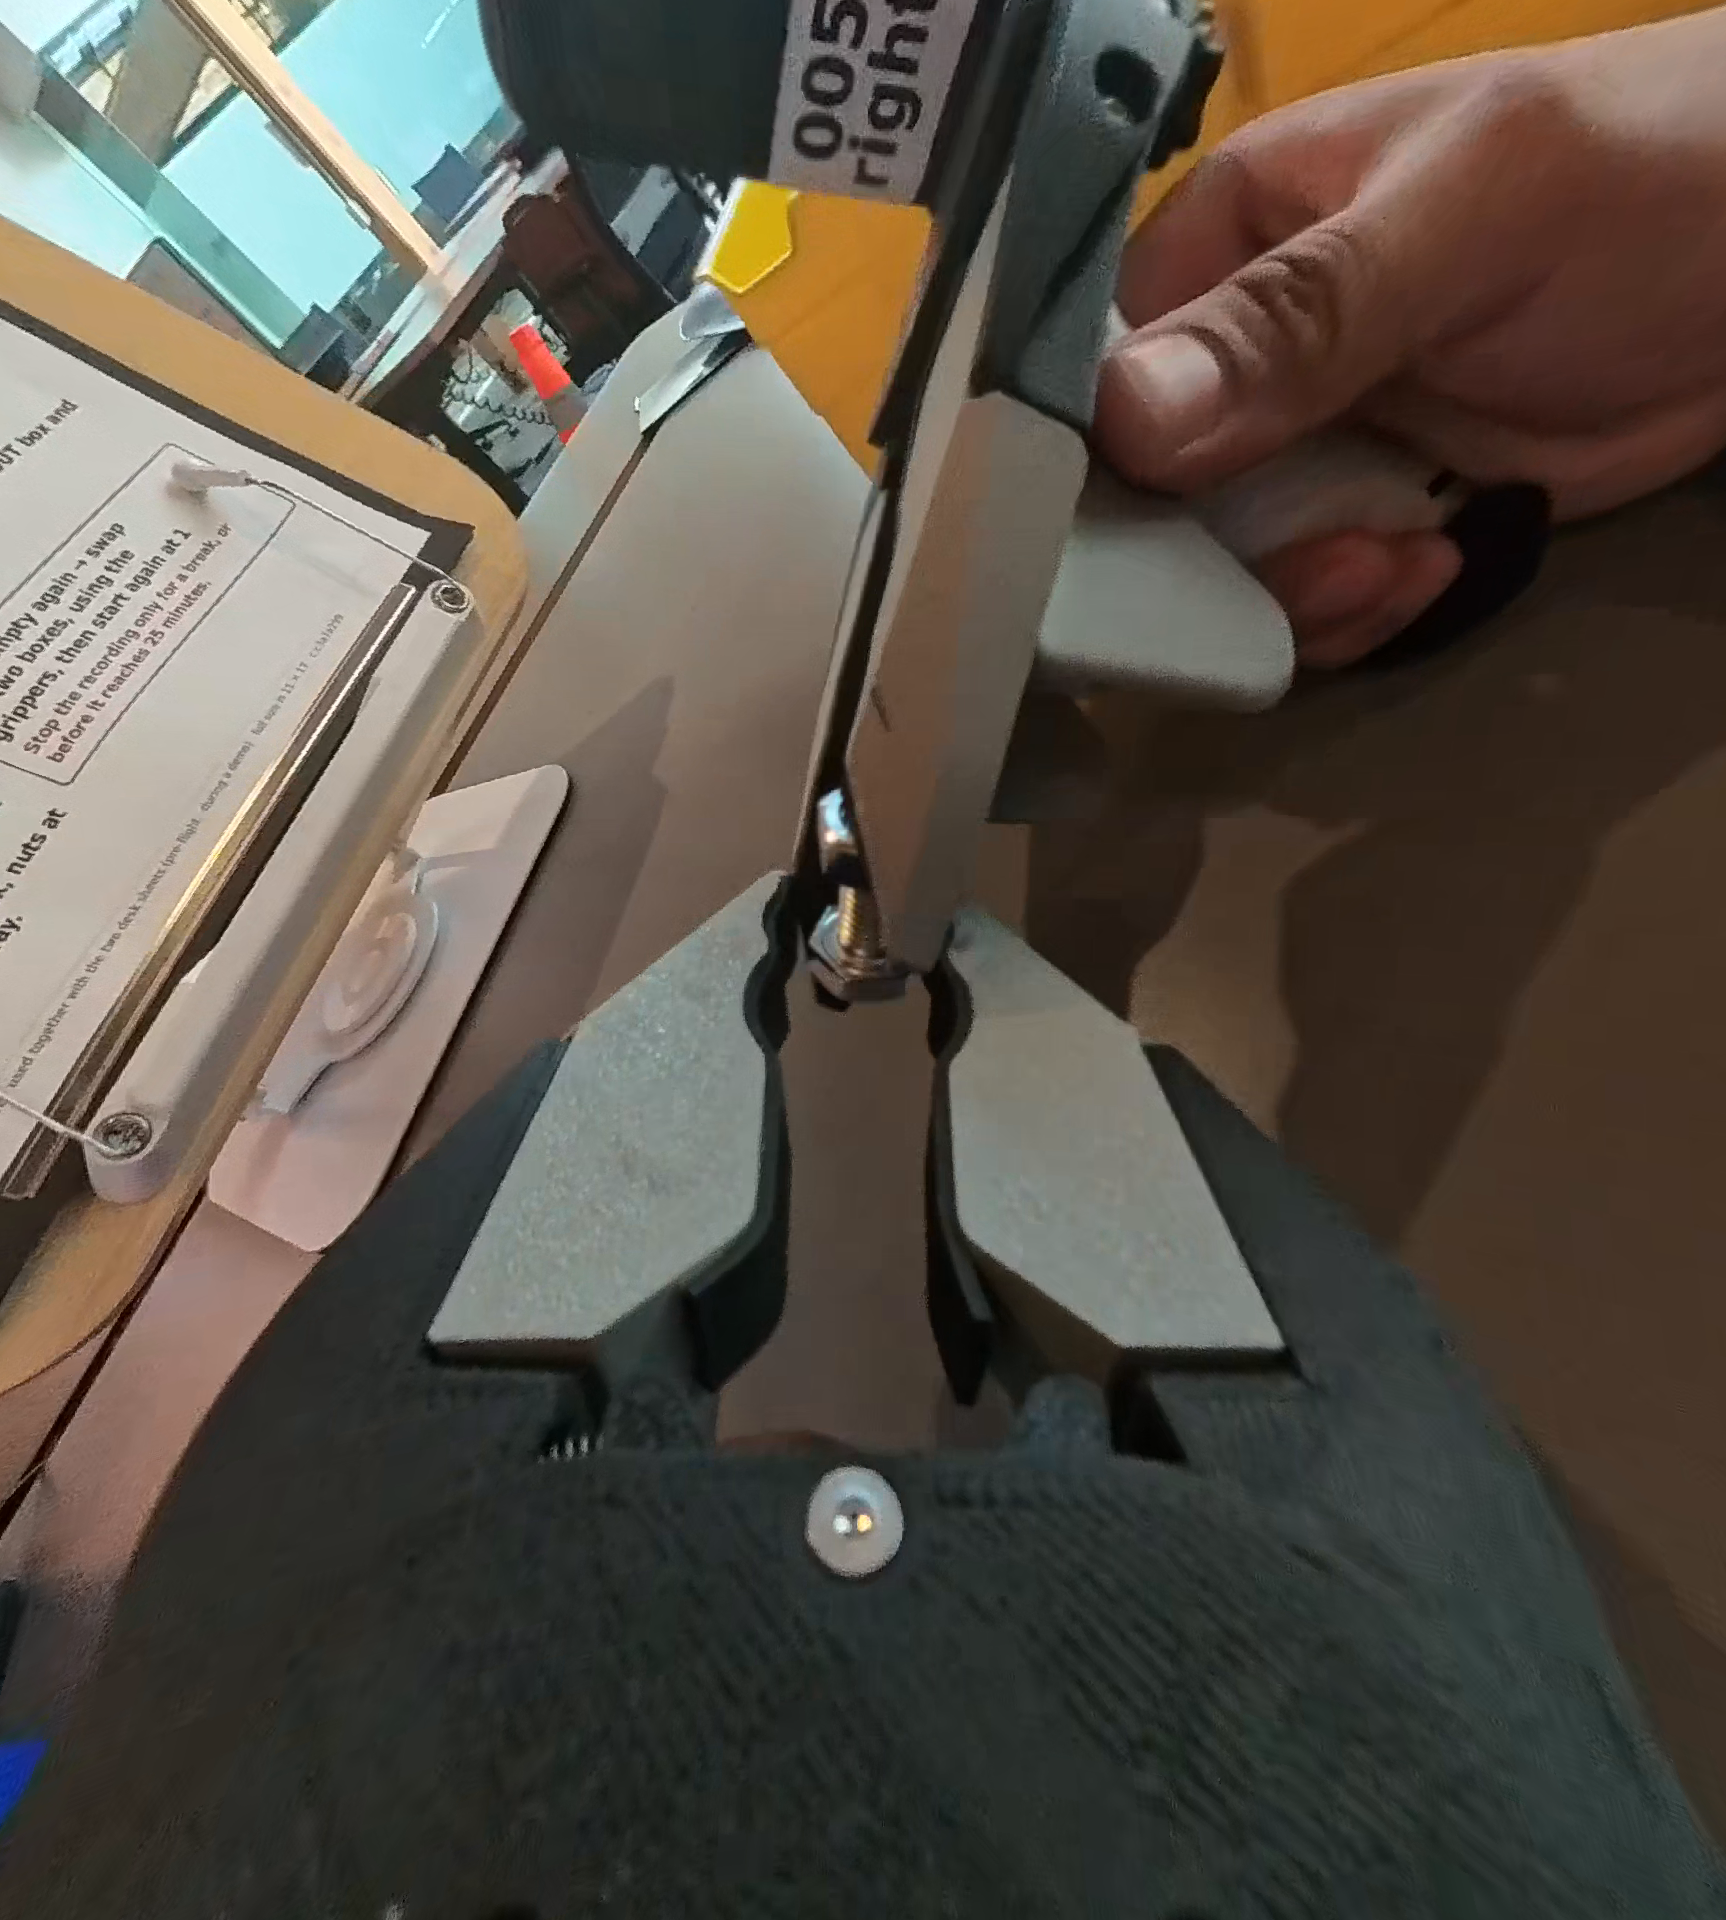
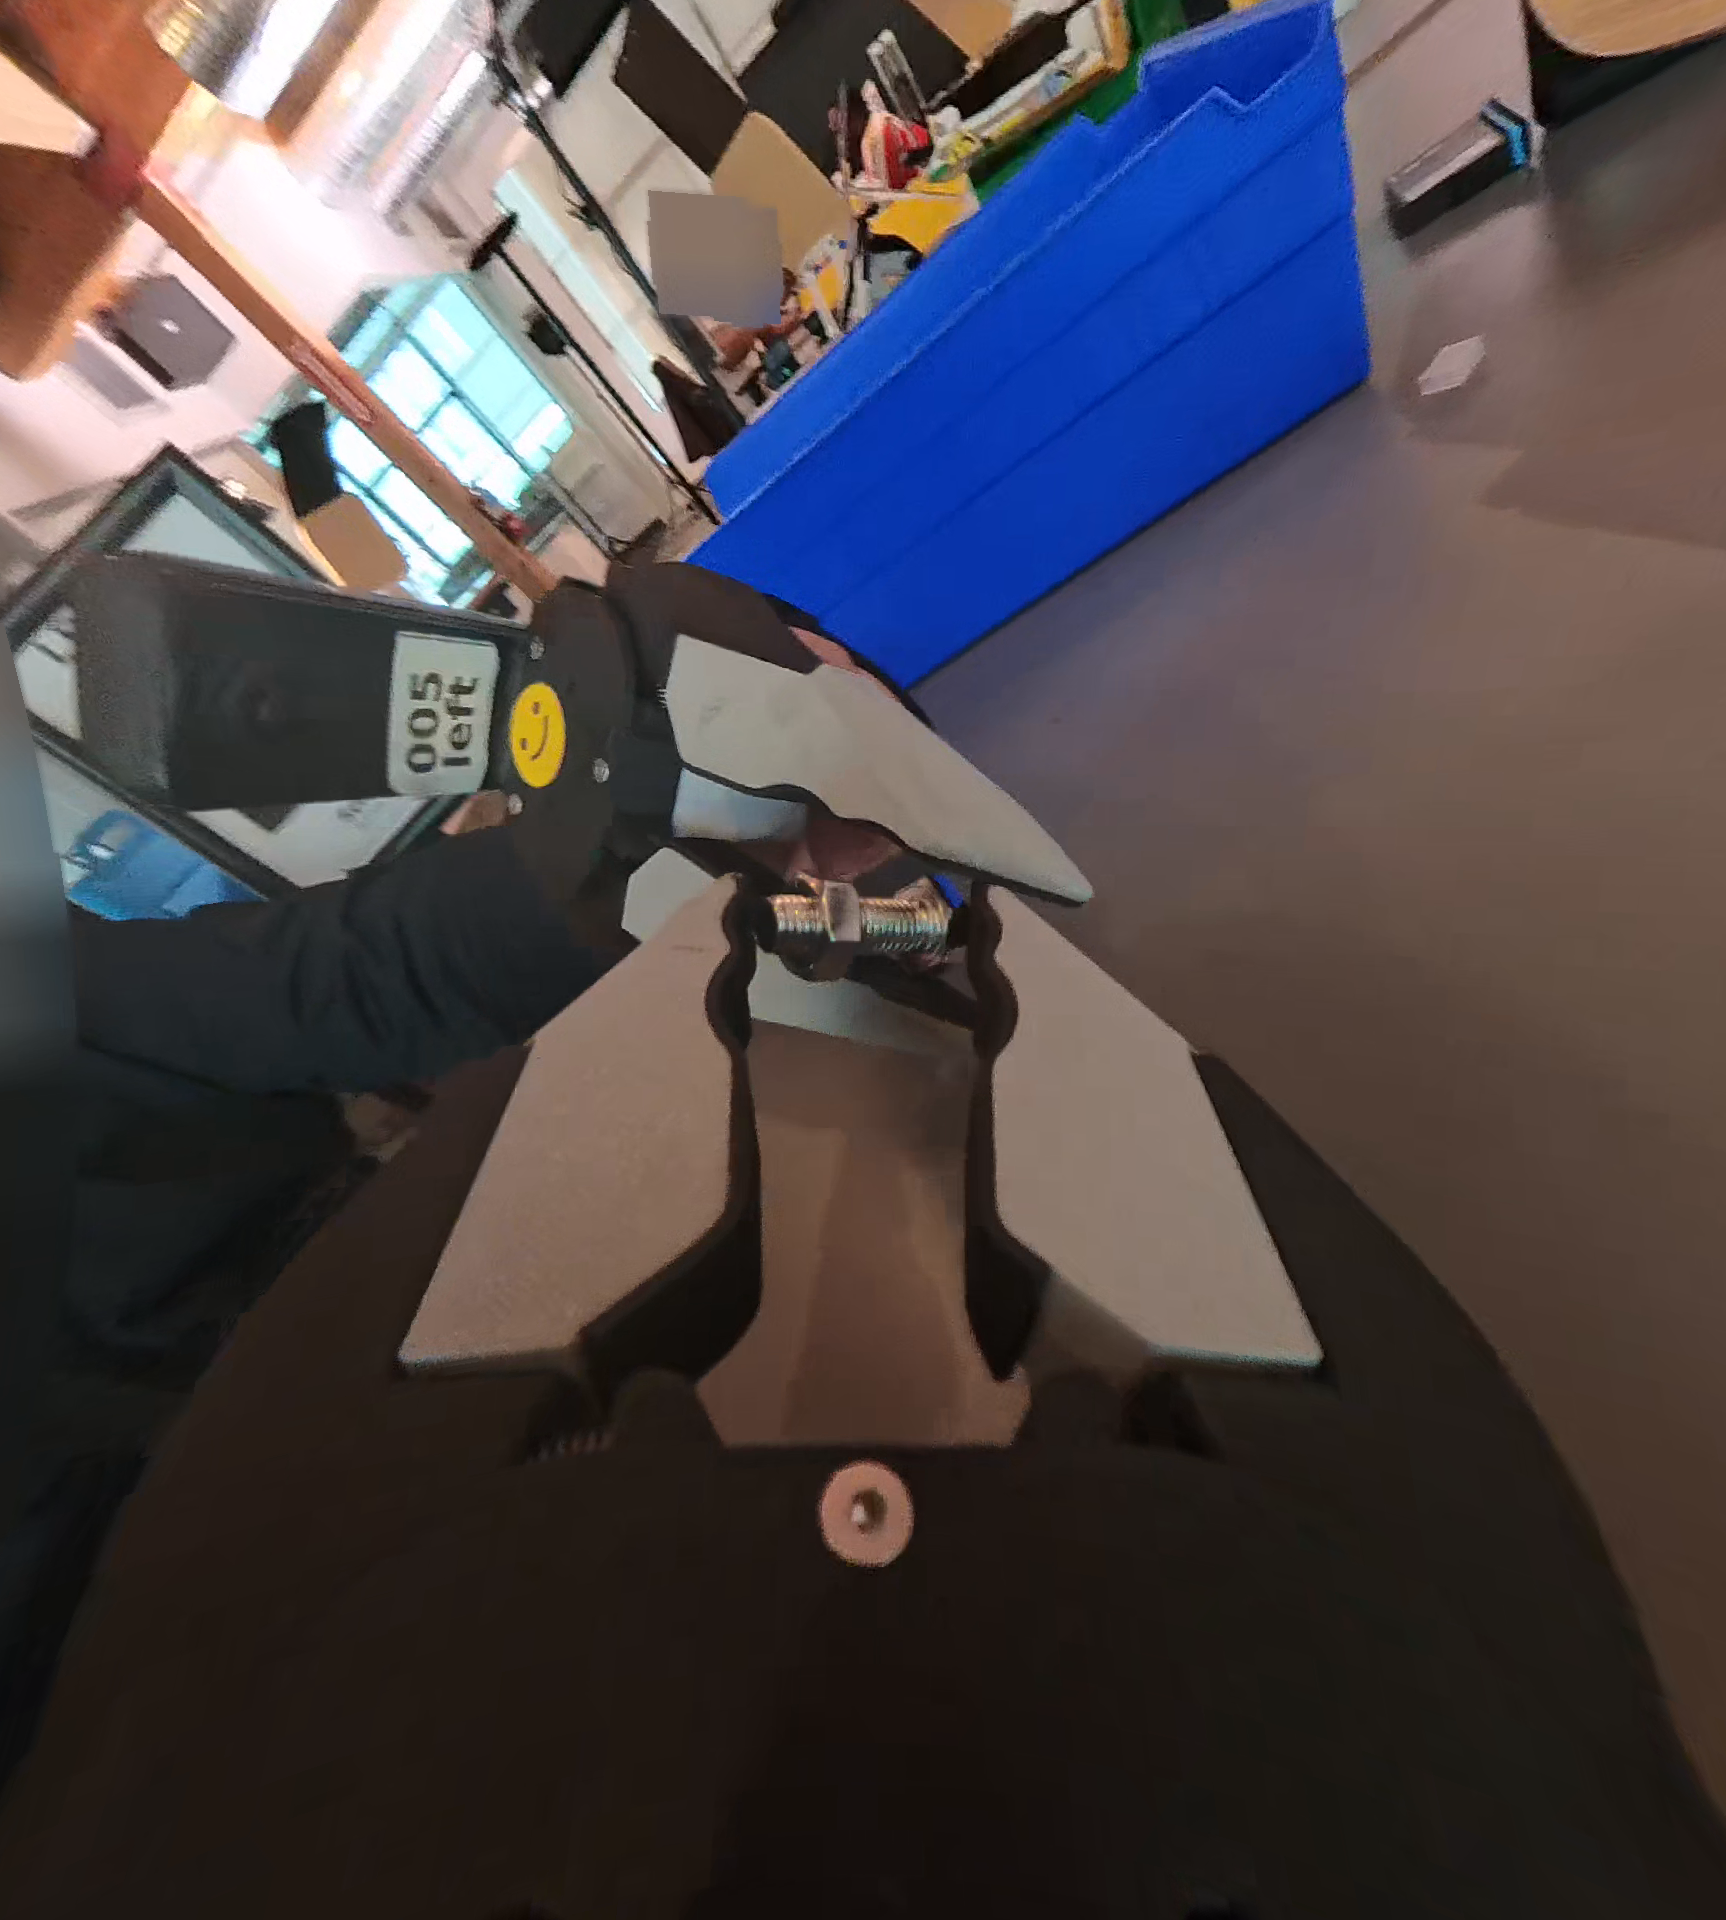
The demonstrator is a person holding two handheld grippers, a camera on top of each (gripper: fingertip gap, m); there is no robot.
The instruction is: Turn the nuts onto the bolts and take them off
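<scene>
The left tool (image 1: 859, 971) pinches a silver nut (image 1: 854, 975) at its fingertips, threaded on a bolt (image 1: 843, 904) that rises up and left from it. The right tool (image 1: 864, 878) comes down from above the nut and clamps the bolt's upper part; a bare hand (image 1: 1461, 343) grips its handle, right of the bolt. Left of the nut, a printed sheet (image 1: 111, 644) sits in a frame on a wooden board (image 1: 485, 582) above the grey tabletop (image 1: 1461, 1039).

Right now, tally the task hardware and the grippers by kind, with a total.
Bolt: 1
Nut: 1
Grippers: 2, left gripper and right gripper
Total: 4
</scene>
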